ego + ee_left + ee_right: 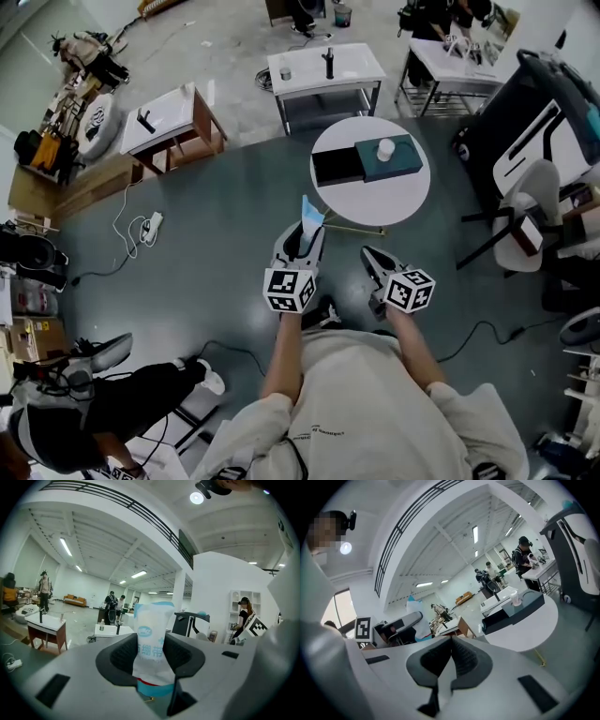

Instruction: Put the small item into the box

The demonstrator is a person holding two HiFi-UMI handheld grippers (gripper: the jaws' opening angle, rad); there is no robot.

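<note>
**Head view, left to right.** At far left a wood-legged desk (pixel 169 120) stands on the floor, with a white desk (pixel 323 70) further back. In the middle foreground I hold the left gripper (pixel 305 246), marker cube toward me. Its jaws are clamped on a white-and-blue packet (pixel 311 214). The packet stands upright above the jaws, over the floor and short of the table. Beyond it is the round white table (pixel 375 202). On it lie a black box (pixel 336 166) and, touching the box's right side, a teal slab (pixel 398 161). A small white cylinder (pixel 385 148) stands on the slab. Just right of the left gripper I hold the right gripper (pixel 373 261), also over the floor and near the table's near edge. At far right are a dark machine (pixel 497 108) and a white chair (pixel 534 197).

**Left gripper view.** The packet (pixel 152 639) is pinched between the dark pads (pixel 123 656). Its blue top edge rises clear above them, and blue print shows on its face.

**Right gripper view.** The jaws of the right gripper (pixel 451 656) are pressed together with nothing between them. I see the packet (pixel 417 618) at left and the table (pixel 529 627) with the box (pixel 499 617) at right.
</note>
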